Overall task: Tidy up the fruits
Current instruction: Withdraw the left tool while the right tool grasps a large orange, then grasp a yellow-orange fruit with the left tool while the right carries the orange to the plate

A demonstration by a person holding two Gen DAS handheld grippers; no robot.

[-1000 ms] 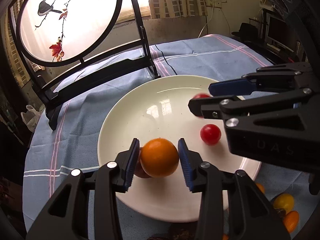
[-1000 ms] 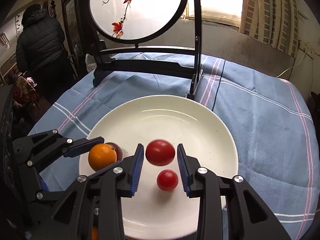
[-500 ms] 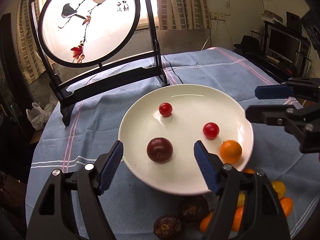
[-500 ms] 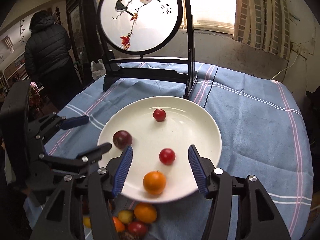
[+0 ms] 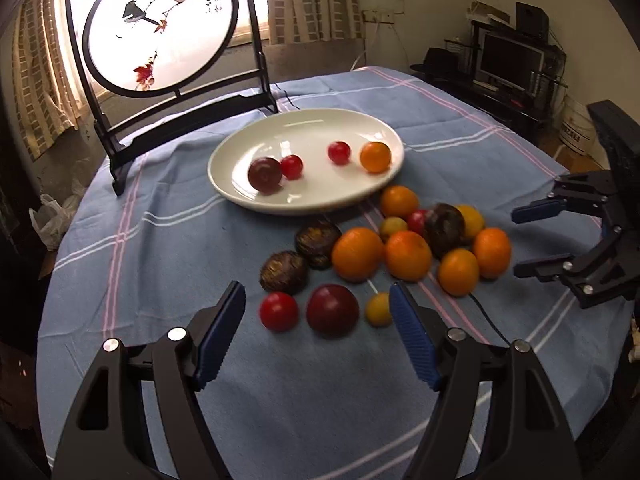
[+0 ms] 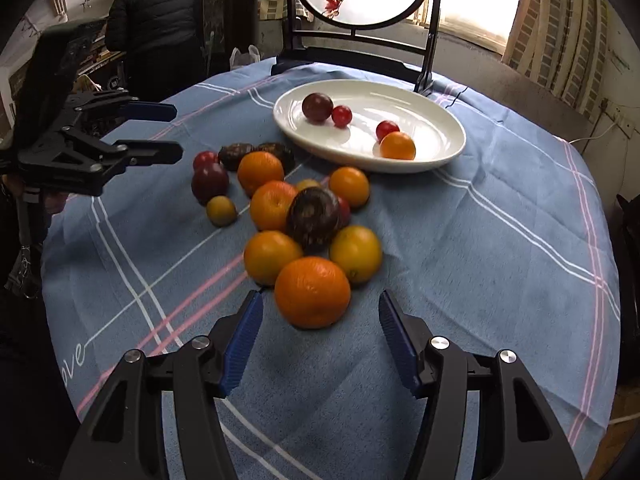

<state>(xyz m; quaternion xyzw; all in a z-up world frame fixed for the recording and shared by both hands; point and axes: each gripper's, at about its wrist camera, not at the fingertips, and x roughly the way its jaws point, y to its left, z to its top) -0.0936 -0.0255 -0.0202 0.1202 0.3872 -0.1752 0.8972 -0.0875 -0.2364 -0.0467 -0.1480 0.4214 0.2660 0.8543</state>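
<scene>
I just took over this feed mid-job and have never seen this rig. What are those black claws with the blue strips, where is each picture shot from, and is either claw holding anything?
There is no robot arm here. A person holds one two-finger gripper in each hand, and a fisheye camera on each looks forward along its fingers.

The left wrist view shows the left gripper at the bottom and the right gripper at its right edge. The right wrist view shows the reverse, with the left gripper off to the left. Both grippers are open and hold nothing.

On the blue checked tablecloth sits a white oval plate with four fruits: a dark red plum, two small red tomatoes and a small orange. Nearer the cameras lies a loose pile of fruit, with a big orange just ahead of the right gripper's open fingers.
</scene>
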